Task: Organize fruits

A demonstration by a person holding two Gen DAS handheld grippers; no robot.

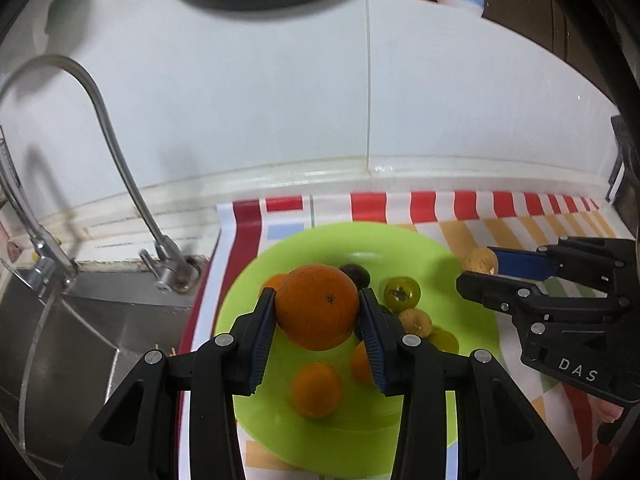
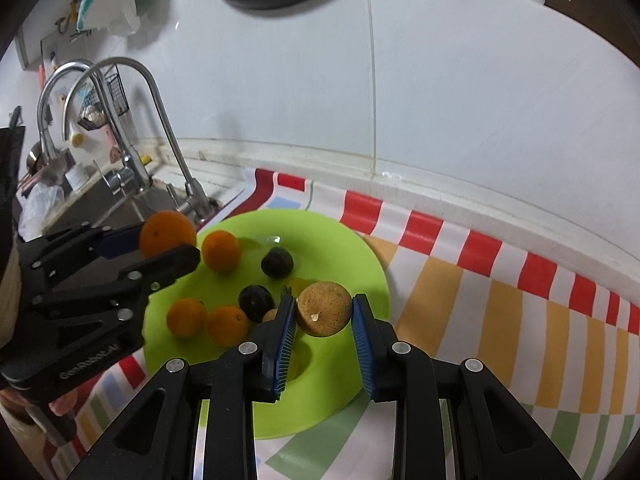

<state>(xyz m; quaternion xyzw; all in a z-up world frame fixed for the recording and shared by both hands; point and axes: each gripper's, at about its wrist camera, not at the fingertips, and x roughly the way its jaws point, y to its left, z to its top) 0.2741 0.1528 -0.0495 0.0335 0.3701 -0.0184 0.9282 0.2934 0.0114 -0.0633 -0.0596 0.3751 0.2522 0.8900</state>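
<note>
1. Orange (image 1: 317, 306) clamped in my left tool (image 1: 318, 326), lifted above the plate (image 1: 460, 264).
2. Right tool (image 2: 323, 322) grips a brown fruit (image 2: 323, 308) over the plate's edge.
3. Next, probably: set both down, sorted.

Bright indoor light; soft shadows on white wall (image 1: 240, 120); strong fisheye warping, dark corners.

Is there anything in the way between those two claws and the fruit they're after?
No. Each already holds its fruit: the left gripper is shut on an orange, the right gripper on a brown round fruit, both above the green plate.
</note>
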